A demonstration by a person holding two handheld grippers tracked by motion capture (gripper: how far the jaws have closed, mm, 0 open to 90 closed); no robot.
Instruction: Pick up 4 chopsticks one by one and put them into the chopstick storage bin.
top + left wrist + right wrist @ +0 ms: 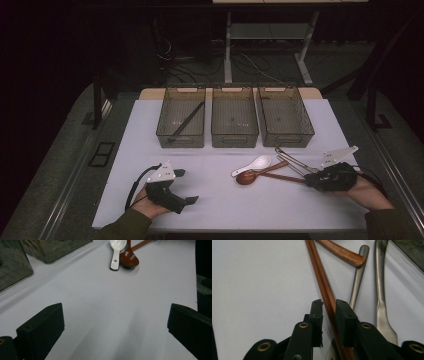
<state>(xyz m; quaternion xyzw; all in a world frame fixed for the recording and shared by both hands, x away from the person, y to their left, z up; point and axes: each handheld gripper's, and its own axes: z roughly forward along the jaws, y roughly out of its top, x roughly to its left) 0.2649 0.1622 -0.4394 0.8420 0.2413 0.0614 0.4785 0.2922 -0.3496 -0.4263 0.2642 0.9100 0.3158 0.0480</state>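
Observation:
My right gripper (307, 180) lies low at the table's right, over a pair of brown wooden chopsticks (282, 176). In the right gripper view the chopsticks (322, 277) run between its narrowly parted jaws (329, 306), which stand open around them; I see no firm pinch. Beside them lie two metal utensil handles (380, 277) and a wooden spoon's handle (344, 252). The wooden spoon (246, 176) and a white ceramic spoon (252, 165) rest mid-table. My left gripper (186, 186) rests at the left, wide open and empty (115, 325).
Three clear plastic bins (235, 140) stand in a row at the back of the white table; the left one (165, 125) holds a long dark stick. The left gripper view shows the white spoon (116, 252) and the brown spoon (128, 258) ahead.

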